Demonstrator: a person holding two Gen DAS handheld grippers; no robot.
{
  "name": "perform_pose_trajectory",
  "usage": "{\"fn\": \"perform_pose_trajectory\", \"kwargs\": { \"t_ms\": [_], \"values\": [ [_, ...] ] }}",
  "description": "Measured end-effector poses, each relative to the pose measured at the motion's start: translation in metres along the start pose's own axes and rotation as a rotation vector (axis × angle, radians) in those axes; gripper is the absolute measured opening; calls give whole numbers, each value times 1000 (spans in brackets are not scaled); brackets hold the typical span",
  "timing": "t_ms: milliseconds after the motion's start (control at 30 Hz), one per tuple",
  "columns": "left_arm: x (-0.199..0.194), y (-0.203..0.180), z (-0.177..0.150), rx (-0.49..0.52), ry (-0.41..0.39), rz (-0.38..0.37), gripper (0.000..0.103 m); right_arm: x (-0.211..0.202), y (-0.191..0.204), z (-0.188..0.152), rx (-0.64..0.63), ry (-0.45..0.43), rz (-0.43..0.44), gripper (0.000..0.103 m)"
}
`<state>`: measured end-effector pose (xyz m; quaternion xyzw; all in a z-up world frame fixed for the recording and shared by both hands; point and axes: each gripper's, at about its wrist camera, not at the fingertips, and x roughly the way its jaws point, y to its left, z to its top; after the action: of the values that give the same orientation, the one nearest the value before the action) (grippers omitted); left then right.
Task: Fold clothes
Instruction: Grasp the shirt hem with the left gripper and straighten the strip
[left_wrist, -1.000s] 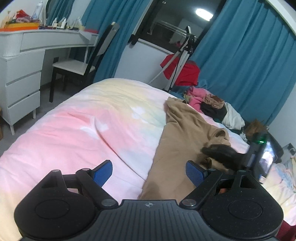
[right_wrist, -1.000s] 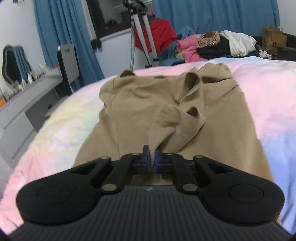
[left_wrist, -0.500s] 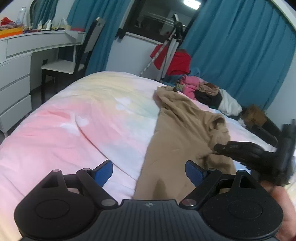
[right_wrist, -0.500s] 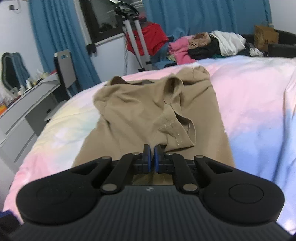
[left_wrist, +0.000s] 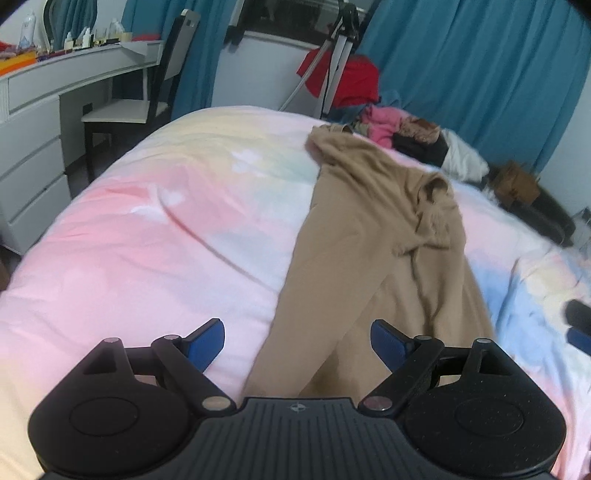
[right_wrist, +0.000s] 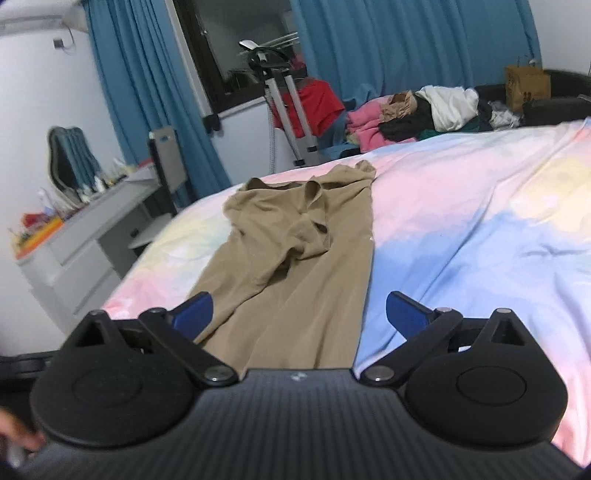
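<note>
The tan garment (right_wrist: 295, 258) lies flat lengthwise on the pastel bed (right_wrist: 480, 221), its far end near the far edge and one part folded onto its middle. The right gripper (right_wrist: 299, 314) hovers above its near end, jaws opening wide, nothing pinched between them. The left gripper (left_wrist: 297, 341) is released too, held over the garment's near left edge, not touching it

Bed (left_wrist: 155, 236) with one tan garment (left_wrist: 373, 258)

The garment lies lengthwise on the pastel duvet (right_wrist: 480, 229) (pink, blue, yellow patches), running away from between the fingers, one sleeve folded over its middle; a clothes pile (right_wrist: 413, 114) sits past its far end.
</note>
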<state>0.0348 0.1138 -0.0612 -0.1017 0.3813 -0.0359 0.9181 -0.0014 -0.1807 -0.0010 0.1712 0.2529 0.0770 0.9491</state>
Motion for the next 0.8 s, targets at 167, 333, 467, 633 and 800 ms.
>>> {"fn": "perform_pose_trajectory", "kwargs": {
  "t_ms": [167,333,467,633,800],
  "values": [
    [0,-3,0,84,123,31,88,-26,-14,-17,87,-5,56,102],
    [8,11,6,120,288,29,87,-28,-27,-25,104,-11,-2,103],
    [10,24,7,127,415,42,83,-18,-34,-20,132,-13,-33,103],
    [7,23,2,127,504,26,72,-8,-38,-22,152,37,-39,102],
    [-1,18,0,119,531,15,56,-12,-42,-25,168,37,-49,103]
  ]
}}
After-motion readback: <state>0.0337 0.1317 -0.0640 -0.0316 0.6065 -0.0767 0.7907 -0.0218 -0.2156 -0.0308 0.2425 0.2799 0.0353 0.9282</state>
